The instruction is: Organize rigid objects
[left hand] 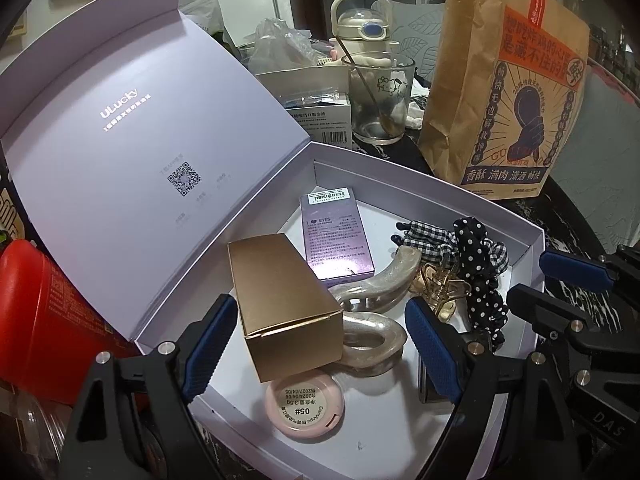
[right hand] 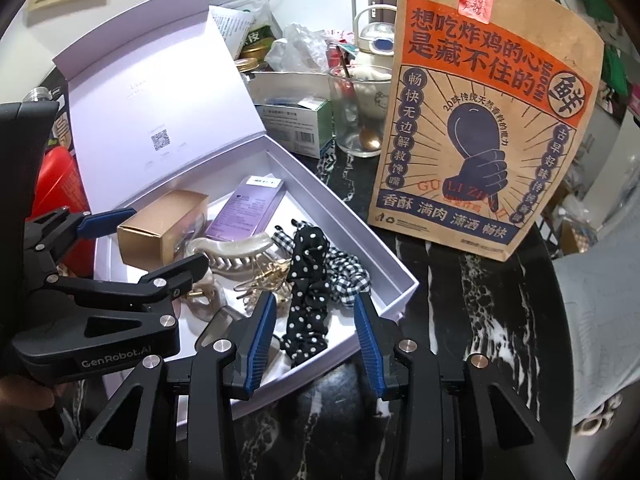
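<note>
While both tongs are hovering over the white box [left hand: 460, 200], the left tongs [left hand: 316, 348] are gaping around the gold carton [left hand: 280, 300], untouching; the right tongs [right hand: 316, 340] are standing part-open, empty.

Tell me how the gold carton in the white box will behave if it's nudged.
The gold carton looks like thin card, so probably light and crushable. It leans on the pearly hair clip, so it may slide or drop flat.

Each tool, left tool [left hand: 320, 344] and right tool [right hand: 316, 340], is a black angular frame with round silver screws and ribbed blue finger pads [right hand: 260, 344], the left one marked GenRobot.AI in white.
</note>
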### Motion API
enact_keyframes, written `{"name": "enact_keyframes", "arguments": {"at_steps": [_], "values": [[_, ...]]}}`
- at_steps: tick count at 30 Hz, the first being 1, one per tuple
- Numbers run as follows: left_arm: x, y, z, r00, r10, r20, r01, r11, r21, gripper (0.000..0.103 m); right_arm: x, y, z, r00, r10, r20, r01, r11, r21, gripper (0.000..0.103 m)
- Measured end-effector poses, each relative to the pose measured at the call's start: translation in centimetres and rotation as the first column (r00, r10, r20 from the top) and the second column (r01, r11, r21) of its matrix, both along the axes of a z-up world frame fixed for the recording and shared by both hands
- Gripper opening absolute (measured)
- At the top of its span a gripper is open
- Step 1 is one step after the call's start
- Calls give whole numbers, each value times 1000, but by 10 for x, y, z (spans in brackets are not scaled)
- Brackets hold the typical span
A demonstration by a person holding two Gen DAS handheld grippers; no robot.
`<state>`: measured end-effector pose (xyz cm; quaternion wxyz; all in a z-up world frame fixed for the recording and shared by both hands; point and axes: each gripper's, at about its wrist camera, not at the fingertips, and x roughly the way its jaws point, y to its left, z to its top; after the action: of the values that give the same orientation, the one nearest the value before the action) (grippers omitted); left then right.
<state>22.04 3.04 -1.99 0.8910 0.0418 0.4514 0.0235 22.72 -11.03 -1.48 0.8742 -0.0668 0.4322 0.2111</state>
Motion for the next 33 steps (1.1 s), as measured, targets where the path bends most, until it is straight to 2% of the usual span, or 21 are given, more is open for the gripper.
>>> {"name": "enact_keyframes", "arguments": {"at_steps": [13, 17, 22, 25, 28, 30, 33], "values": [[-14, -3, 26, 998, 10, 60, -11, 1000, 12, 86, -13, -1, 27, 998, 25, 66, -23, 999, -23, 40], [-26, -2, 42, 994, 39, 99, -42, 999, 25, 86, -22, -2, 38, 994, 25, 104, -23, 999, -25, 46], [-43, 0, 58, 991, 41, 130, -39, 999, -15, 86, -35, -6, 48, 989, 28, 148, -23, 999, -39, 51], [-53, -3, 65, 989, 36, 144, -34, 999, -20, 86, -46, -11, 56, 987, 27, 159, -25, 1000, -15, 64], [-64, -6, 72, 989, 36, 147, -33, 999, -22, 86, -60, -15, 65, 982, 31, 189, -32, 999, -1, 69], [-71, -8, 75, 987, 34, 158, -31, 999, -23, 86, -67, -17, 69, 978, 25, 207, -26, 1000, -2, 80], [-84, -10, 83, 983, 32, 181, -27, 999, -26, 86, -79, -20, 76, 974, 17, 227, -17, 1000, -1, 86]]}}
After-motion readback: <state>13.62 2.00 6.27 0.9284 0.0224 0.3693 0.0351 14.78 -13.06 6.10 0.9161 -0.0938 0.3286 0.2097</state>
